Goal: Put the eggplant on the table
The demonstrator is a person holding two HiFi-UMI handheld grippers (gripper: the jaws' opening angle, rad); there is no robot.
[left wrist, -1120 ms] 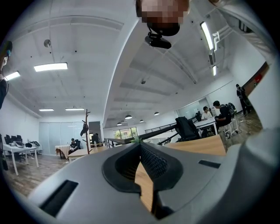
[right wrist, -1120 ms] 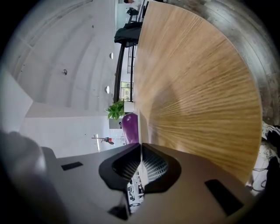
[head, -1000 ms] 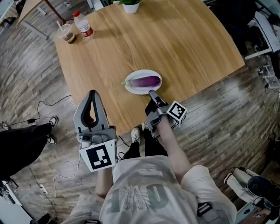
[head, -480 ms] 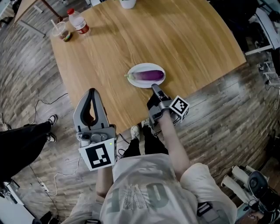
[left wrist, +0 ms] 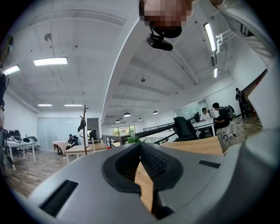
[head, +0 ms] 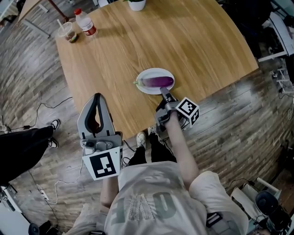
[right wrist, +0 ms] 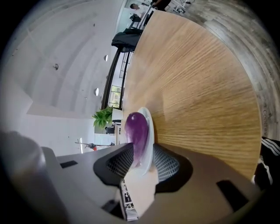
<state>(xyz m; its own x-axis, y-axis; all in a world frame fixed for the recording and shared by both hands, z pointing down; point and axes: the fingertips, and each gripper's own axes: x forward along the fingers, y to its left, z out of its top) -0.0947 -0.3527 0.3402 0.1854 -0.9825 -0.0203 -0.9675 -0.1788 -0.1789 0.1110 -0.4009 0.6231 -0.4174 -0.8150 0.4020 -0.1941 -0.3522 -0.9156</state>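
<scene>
A purple eggplant point(head: 158, 81) lies on a white plate point(head: 146, 88) near the front edge of the round wooden table point(head: 193, 41). My right gripper point(head: 163, 93) points at the plate's near rim, its jaws opening. In the right gripper view the near end of the eggplant point(right wrist: 136, 131) and the plate's rim point(right wrist: 151, 131) sit between the pads of the right gripper point(right wrist: 142, 159), which do not press on them. My left gripper point(head: 96, 98) hangs back at the table's front left edge, shut and empty; the left gripper view looks level across the tabletop past the left gripper point(left wrist: 141, 148).
A bottle point(head: 85, 24) and a cup point(head: 67, 32) stand at the table's far left, a plant pot point(head: 137, 4) at the far edge. Wood floor surrounds the table. Another person's leg point(head: 23, 149) is at the left, cables beside it.
My right gripper has moved forward up to the plate's near rim and its jaws have parted around the eggplant's end. The left gripper has stayed put.
</scene>
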